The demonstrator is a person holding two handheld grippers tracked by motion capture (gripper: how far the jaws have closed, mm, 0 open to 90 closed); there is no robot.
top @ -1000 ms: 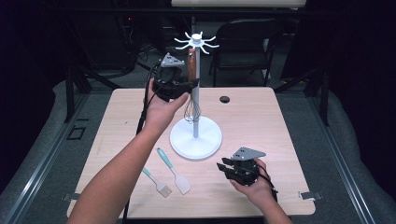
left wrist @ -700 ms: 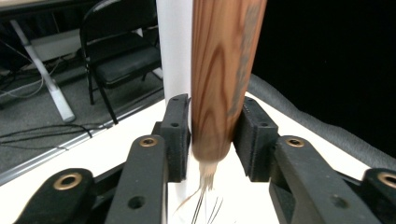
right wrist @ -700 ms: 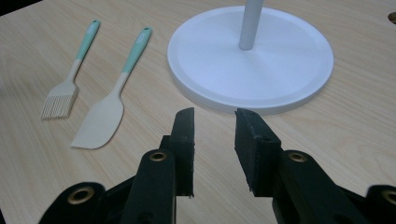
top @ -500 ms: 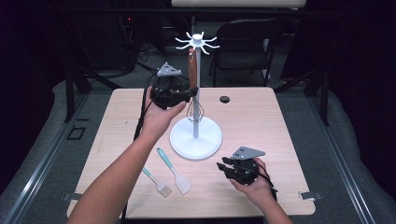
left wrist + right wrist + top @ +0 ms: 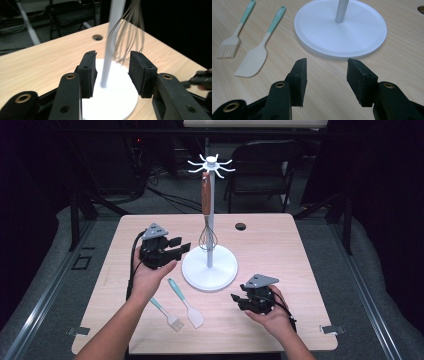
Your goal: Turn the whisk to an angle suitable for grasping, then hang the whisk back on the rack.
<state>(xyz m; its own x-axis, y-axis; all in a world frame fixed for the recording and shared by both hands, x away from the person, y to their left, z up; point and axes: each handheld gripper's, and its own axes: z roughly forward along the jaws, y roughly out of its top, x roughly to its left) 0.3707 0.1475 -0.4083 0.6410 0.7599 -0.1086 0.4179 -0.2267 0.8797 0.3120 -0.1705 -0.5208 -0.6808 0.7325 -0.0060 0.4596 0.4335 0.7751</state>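
A white utensil stand (image 5: 210, 210) rises from a round base (image 5: 192, 272) at the table's middle. A whisk (image 5: 206, 222) with a wooden handle hangs from its top hooks. My left gripper (image 5: 179, 246) hovers just left of the base, pointing at the pole. Its jaws have just been opening and hold nothing. In the left gripper view the gripper (image 5: 112, 72) frames the pole (image 5: 110, 50) and whisk wires (image 5: 131, 30) farther off. My right gripper (image 5: 237, 302) rests low at the front right; its jaws have just been opening and are empty (image 5: 325, 75).
A teal-handled spatula (image 5: 186, 302) and a brush (image 5: 166, 312) lie on the table (image 5: 280, 255) in front of the base, left of my right gripper. A cable hole (image 5: 241, 226) sits behind the stand. A chair (image 5: 260, 165) stands beyond the far edge.
My left hand has come down and leftward from the whisk's handle to table level beside the base, jaws spread wider. The whisk stays hanging on the stand. The right hand has stayed put.
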